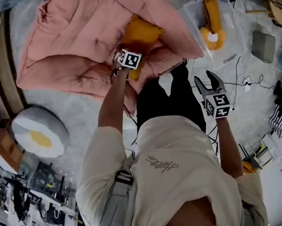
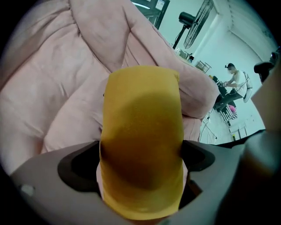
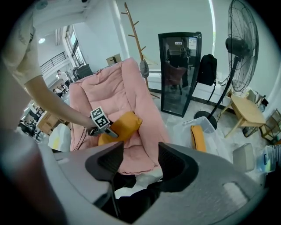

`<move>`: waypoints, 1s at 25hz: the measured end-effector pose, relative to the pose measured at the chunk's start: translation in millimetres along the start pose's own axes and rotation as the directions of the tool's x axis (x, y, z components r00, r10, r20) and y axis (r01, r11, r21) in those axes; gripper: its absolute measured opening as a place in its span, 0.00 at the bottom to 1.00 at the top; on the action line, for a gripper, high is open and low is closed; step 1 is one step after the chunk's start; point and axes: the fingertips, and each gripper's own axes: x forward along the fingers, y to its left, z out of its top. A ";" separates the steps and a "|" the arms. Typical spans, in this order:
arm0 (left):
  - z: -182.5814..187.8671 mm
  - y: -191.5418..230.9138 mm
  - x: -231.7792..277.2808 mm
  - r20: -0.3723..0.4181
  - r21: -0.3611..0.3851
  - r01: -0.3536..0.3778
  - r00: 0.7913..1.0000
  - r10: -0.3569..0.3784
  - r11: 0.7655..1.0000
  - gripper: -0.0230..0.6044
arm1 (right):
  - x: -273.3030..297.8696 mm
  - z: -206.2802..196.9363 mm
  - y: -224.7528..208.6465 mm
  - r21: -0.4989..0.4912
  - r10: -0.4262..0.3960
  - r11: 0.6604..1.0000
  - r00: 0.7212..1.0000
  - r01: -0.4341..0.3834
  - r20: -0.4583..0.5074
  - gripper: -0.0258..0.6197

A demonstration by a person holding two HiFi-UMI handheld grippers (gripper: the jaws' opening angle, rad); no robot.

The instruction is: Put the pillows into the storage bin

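An orange pillow [image 1: 141,34] lies on the seat of a pink padded lounger [image 1: 75,47]. My left gripper [image 1: 130,54] is down on it, jaws spread wide. In the left gripper view the pillow [image 2: 140,110] fills the gap between the jaws of the left gripper [image 2: 140,165] without looking squeezed. My right gripper [image 1: 208,81] hangs open over the floor beside the person's legs, nothing between its jaws [image 3: 138,165]. The clear storage bin [image 1: 190,11] stands right of the lounger, with a second orange pillow [image 1: 213,13] and a fried-egg cushion [image 1: 212,37] inside.
A big fried-egg pillow [image 1: 38,132] lies on the floor at the left. Cables [image 1: 242,80] and a grey box [image 1: 263,46] are right of the bin. A standing fan [image 3: 241,39], a mirror [image 3: 180,70] and a low wooden table [image 3: 248,112] stand beyond.
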 end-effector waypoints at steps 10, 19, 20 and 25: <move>-0.5 -3.8 35.7 -0.013 0.020 0.033 0.999 -0.033 0.999 1.00 | -8.3 -22.3 -5.1 0.033 -0.035 0.999 0.999 0.037 -0.037 0.42; -7.0 -1.9 24.5 -0.104 0.023 0.000 0.995 0.003 1.000 0.79 | -12.2 -23.3 -2.3 0.050 -0.045 0.998 0.999 0.045 -0.007 0.42; -7.7 -2.9 20.9 -0.100 0.026 0.000 0.995 0.002 1.000 0.77 | -12.0 -21.6 -1.1 0.050 -0.044 0.998 0.999 0.044 0.001 0.42; -8.2 -6.4 2.3 -0.071 0.026 -0.016 0.997 0.018 1.000 0.70 | -8.6 -12.7 2.7 0.046 -0.034 0.998 0.999 0.032 0.039 0.42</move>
